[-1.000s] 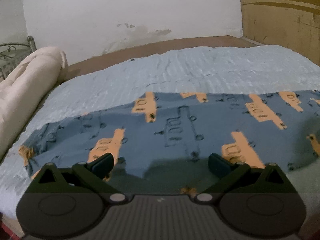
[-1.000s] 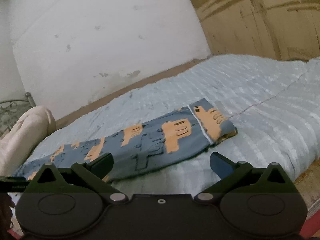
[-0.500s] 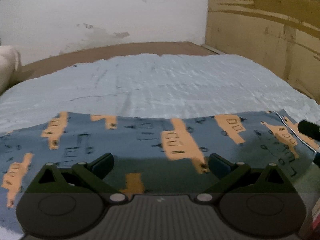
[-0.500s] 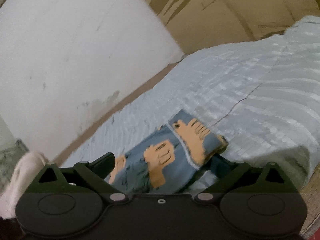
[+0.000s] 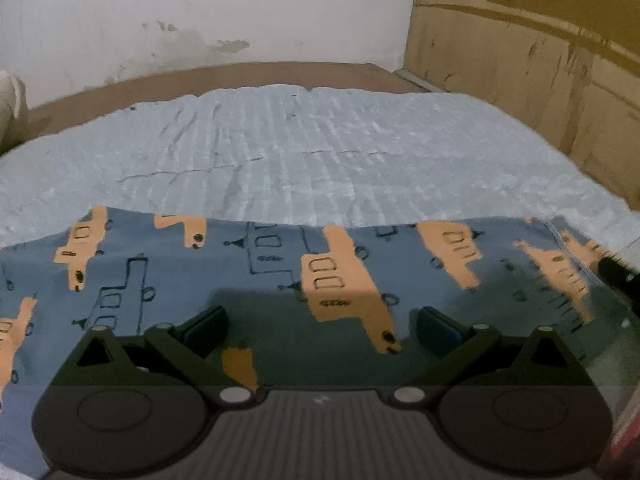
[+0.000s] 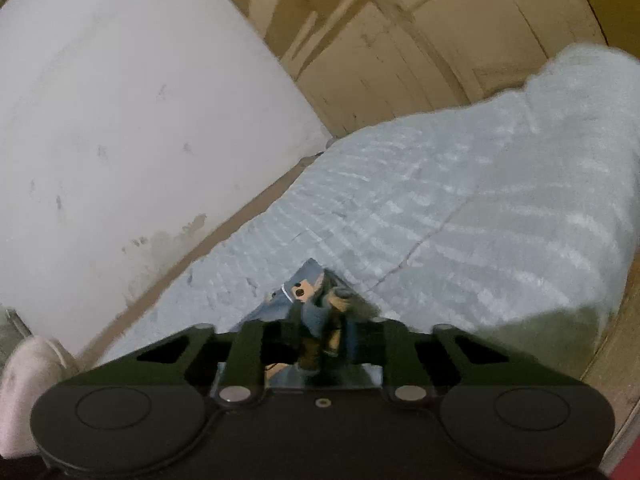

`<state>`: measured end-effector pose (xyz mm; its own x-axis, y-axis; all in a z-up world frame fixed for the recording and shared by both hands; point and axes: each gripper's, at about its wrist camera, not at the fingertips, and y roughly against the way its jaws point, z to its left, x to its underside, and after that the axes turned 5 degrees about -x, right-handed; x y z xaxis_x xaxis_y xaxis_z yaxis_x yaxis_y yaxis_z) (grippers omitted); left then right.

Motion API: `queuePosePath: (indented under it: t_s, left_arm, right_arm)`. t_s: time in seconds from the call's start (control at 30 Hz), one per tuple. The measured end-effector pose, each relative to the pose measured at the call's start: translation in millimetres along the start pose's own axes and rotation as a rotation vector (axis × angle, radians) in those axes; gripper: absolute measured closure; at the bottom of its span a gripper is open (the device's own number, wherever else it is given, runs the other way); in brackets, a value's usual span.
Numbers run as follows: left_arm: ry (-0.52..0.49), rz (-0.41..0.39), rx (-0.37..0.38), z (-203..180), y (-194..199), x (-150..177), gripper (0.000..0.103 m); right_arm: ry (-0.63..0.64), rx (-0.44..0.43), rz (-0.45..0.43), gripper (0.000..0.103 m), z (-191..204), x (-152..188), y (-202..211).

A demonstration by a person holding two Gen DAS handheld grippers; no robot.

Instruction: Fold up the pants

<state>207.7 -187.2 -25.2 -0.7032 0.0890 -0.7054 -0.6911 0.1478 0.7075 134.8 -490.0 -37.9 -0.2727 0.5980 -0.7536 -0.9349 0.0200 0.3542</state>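
Two grippers work one garment: my right gripper (image 6: 320, 320) is closed on a bunched end of the blue cotton pants with orange truck print (image 5: 280, 280), while my left gripper (image 5: 320, 320) hangs wide and holding nothing just over the middle of the cloth. The pants lie on the pale blue ribbed bedspread (image 5: 320, 152), along the edge of it nearest me, well apart from the white wall (image 5: 200, 12) behind the bed. They form one long narrow band, which I judge to mean the legs are already laid one over the other; that first fold looks done. Left to do, as I read it, is bringing one end over the other, once or twice, into a compact stack. The band's long axis runs side to side across the left wrist view, parallel to the bedspread's near edge. Its white-piped end points toward the yellow-brown wooden panel (image 5: 540, 80) beside the bed, and that is the end pinched in my right gripper; the other end runs out of view past the bedspread's left side.
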Motion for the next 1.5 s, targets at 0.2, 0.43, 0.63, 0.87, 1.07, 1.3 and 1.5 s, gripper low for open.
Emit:
queuePosePath:
  t_s: [0.2, 0.43, 0.63, 0.87, 1.07, 1.3, 1.5]
  left_arm:
    - [0.144, 0.008, 0.218, 28, 10, -16, 0.001]
    - [0.321, -0.031, 0.265, 73, 32, -23, 0.001]
    - [0.332, -0.014, 0.211, 91, 31, -14, 0.001]
    - [0.279, 0.028, 0.192, 88, 18, -1, 0.001]
    - [0.205, 0.040, 0.256, 66, 9, -6, 0.001]
    - [0.163, 0.083, 0.257, 45, -14, -17, 0.001]
    - [0.148, 0.090, 0.251, 40, -17, -17, 0.001]
  right_arm:
    - [0.291, 0.000, -0.014, 0.088, 45, 1, 4]
    - [0.554, -0.112, 0.005, 0.088, 117, 20, 9]
    - [0.600, -0.199, 0.085, 0.088, 155, 67, 13]
    - [0.647, -0.198, 0.176, 0.090, 160, 109, 0]
    - [0.711, -0.188, 0.103, 0.066, 155, 112, 9]
    - [0.896, -0.125, 0.112, 0.046, 145, 114, 15]
    - [1.146, -0.117, 0.094, 0.044, 149, 134, 20]
